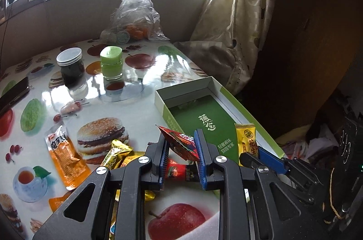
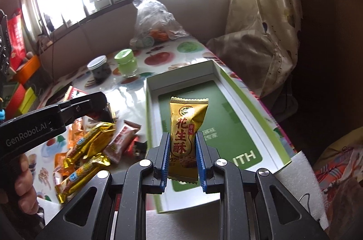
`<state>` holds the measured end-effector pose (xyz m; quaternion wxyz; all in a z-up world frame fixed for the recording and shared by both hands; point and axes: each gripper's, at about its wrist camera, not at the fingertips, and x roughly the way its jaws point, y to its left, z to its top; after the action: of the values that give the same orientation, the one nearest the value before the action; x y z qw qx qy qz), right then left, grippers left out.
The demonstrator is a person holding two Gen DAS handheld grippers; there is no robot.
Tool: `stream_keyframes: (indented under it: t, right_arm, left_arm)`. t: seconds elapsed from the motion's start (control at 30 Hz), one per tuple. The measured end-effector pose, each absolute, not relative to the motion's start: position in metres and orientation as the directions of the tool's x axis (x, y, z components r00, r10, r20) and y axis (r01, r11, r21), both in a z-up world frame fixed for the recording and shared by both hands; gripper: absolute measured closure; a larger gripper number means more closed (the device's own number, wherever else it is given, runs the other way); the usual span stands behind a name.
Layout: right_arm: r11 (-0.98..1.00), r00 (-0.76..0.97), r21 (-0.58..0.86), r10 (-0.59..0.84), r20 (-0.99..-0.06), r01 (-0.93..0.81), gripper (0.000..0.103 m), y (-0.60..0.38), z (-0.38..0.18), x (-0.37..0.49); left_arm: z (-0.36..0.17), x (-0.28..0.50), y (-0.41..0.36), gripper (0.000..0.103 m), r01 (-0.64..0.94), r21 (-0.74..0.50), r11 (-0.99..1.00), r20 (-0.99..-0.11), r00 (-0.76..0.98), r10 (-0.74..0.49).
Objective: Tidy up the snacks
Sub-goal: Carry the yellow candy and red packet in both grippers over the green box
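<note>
My left gripper (image 1: 181,138) is shut on a red snack packet (image 1: 181,143), held above the table next to the near left corner of the open green-and-white box (image 1: 165,95). My right gripper (image 2: 182,138) is shut on a gold peanut-candy packet (image 2: 187,126), held upright over the box (image 2: 150,104); that packet also shows in the left wrist view (image 1: 246,138). An orange packet (image 1: 64,151) and gold packets (image 1: 115,152) lie on the table to the left. The loose pile of gold (image 2: 90,144) and red-white packets (image 2: 121,141) shows left of the box.
A dark jar (image 1: 71,69) and a green-lidded jar (image 1: 111,62) stand further back on the fruit-print table (image 1: 140,108). A clear plastic bag (image 1: 133,15) sits by the window wall. A phone (image 1: 13,96) lies at left. A curtain (image 1: 238,13) hangs right.
</note>
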<state>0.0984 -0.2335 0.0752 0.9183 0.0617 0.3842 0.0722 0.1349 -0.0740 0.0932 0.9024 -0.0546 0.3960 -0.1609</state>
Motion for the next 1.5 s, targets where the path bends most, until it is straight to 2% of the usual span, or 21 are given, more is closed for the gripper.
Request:
stream_keyframes:
  t: [0.83,1.5]
  right_arm:
    - [0.991,0.637,0.123,0.126,-0.761,-0.049,0.082,-0.283,0.039,0.127]
    - [0.994,0.623,0.076,0.107,-0.775,-0.076,0.08,-0.284,0.034,0.134]
  left_arm:
    - [0.047,0.163,-0.152,0.08,0.346,-0.245,0.906,-0.776,0.49,-0.397]
    - [0.028,0.171,-0.161,0.079,0.34,-0.246,0.908,-0.814,0.435,-0.384]
